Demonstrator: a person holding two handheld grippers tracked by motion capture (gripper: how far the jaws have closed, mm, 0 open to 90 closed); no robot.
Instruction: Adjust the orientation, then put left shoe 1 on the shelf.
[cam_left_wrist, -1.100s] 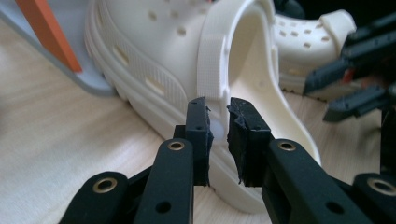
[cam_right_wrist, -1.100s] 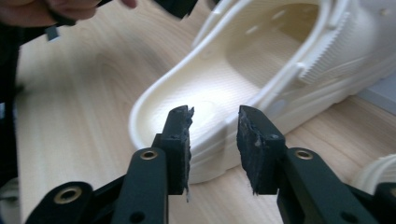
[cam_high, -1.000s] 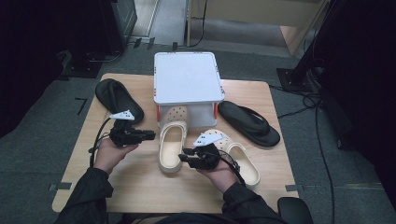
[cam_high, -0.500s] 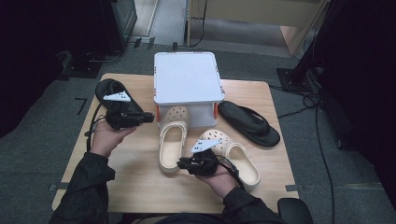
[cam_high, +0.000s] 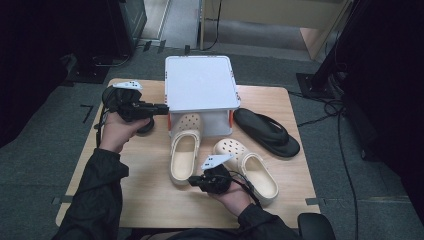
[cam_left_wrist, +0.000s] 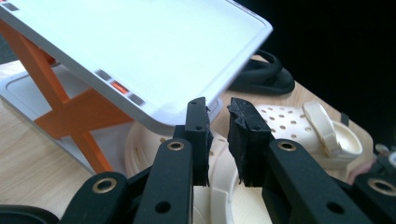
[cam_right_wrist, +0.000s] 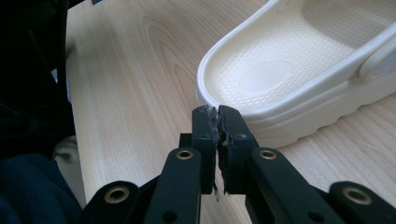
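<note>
Two cream clogs lie on the wooden table (cam_high: 150, 200): one (cam_high: 184, 145) with its toe under a white shelf with orange legs (cam_high: 200, 82), the other (cam_high: 250, 170) to its right. My left gripper (cam_high: 162, 106) is held above the table at the shelf's left edge, pointing right. Its jaws stand narrowly open and empty (cam_left_wrist: 217, 105), with the shelf top (cam_left_wrist: 140, 46) and a clog (cam_left_wrist: 303, 126) beyond them. My right gripper (cam_high: 191, 181) points left at the near clog's heel. Its jaws have just been closing and are shut on nothing (cam_right_wrist: 216, 109), right in front of the clog's heel rim (cam_right_wrist: 289, 70).
A black flip-flop (cam_high: 267, 132) lies right of the shelf. Another black flip-flop (cam_high: 107, 95) lies at the back left, mostly hidden behind my left hand. Dark floor and cables surround the table.
My left hand has risen and moved away from me, up to the shelf's left edge. The right gripper has stayed by the clogs and its jaws have shut.
</note>
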